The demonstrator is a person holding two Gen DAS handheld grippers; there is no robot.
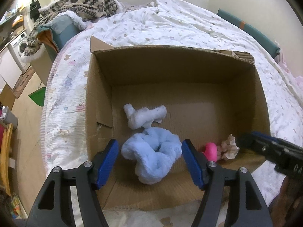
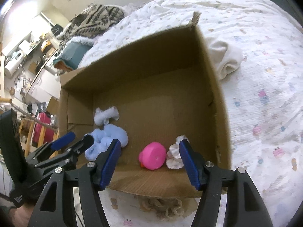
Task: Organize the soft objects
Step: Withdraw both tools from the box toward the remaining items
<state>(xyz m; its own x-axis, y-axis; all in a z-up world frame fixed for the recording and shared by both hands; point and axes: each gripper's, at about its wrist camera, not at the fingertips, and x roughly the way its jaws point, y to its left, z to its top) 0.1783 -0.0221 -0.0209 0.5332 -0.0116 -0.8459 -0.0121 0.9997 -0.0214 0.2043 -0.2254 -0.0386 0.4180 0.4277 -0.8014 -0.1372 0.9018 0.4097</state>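
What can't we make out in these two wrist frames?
- Pink toy: right wrist view shows one side only, left wrist view has a finger across it; shape unclear.
- Frilly cloth: partly behind the right gripper's finger.
- Beige lacy item: mostly hidden under the cardboard box's near edge.

left wrist view: looking steeply down, close over the near left of the cardboard box (image 1: 189,70), facing the bed (image 1: 170,24). right wrist view: same downward tilt, close over the near right, rolled somewhat. shared: box interior, blue cloth (image 1: 151,155), pink toy (image 2: 152,155).
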